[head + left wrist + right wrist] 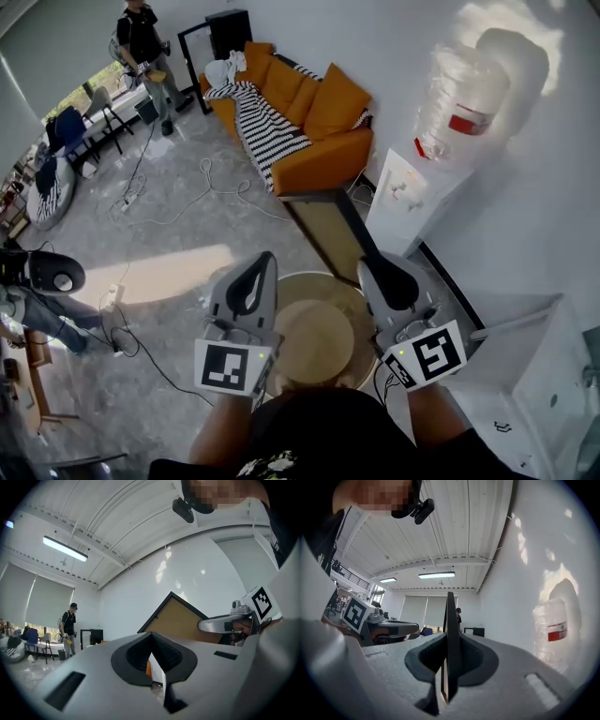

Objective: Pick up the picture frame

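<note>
The right claw [375, 267] is clamped on the picture frame [326, 230], its pads pressing both faces of one edge. In the right gripper view the frame stands edge-on between the jaws. The frame reaches away from the person, out over the floor past the round wooden bench [314, 339]. It hangs between the orange sofa [309, 108] on the left and the water dispenser [441, 141] on the right. The left claw [262, 267] is closed with nothing in it and hovers just beside the right one, clear of the frame.

The main risk is the grip itself – one narrow pinch at the near edge, with most of the frame hanging beyond it. That overhang probably acts as a lever, so a quick swing or a roll of the wrist could make the frame pivot in the pads or slide out. A fall onto the hard floor would likely crack it.

The second risk is the far corner, which sits well out from the hand. A turn to the right could knock it into the dispenser or the wall – a turn to the left, into the sofa arm. The empty left claw gives no support unless it takes hold of another edge.
</note>
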The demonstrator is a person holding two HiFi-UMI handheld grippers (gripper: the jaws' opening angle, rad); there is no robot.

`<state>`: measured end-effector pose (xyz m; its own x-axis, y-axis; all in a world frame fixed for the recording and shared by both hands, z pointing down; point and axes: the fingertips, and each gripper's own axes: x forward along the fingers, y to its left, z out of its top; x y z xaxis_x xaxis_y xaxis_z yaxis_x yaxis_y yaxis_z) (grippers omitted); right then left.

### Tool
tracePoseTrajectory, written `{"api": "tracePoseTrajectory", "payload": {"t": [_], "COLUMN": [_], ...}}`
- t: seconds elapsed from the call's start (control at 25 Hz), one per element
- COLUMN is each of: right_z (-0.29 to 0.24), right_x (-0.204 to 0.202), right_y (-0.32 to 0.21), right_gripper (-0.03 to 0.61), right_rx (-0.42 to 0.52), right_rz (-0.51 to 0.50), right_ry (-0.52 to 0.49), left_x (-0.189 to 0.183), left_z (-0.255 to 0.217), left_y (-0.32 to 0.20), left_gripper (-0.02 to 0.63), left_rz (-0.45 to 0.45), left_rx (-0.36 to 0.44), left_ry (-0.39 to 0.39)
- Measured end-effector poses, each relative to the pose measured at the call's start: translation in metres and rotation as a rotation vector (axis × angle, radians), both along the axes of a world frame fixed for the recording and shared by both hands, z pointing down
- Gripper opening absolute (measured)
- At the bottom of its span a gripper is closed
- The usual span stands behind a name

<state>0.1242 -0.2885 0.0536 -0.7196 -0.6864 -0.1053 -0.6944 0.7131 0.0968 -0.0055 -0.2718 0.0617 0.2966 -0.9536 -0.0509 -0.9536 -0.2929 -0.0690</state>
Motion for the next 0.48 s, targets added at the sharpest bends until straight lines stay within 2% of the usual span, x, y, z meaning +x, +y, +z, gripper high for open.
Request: {"api": "tracePoseTrajectory", "payload": {"t": [0.16,0.28,0.48], "right_z": [-0.0003,-0.0009,0.0002], "right_x": [0.0008,0.0009,-0.0011], "right_y": [0.0017,0.0036,0.0069], "right_gripper": [0.054,0.054,0.054], "right_rx": [0.002,0.006,0.011], "right_rz": [0.003,0.008,0.018], "right_ry": [0.000,-0.004,-0.016], "left_x": [-0.0030,-0.0009,-0.0078], "left_z": [0.0027,0.0004,0.0014], "left_y": [0.0017,0.0045,0.0044], "left_gripper": [0.014,0.014,0.014], "left_rz": [0.003,0.000,-0.008], "left_rx": [0.034,-0.002,0.001], "left_ry": [-0.027,-0.006,-0.024]}}
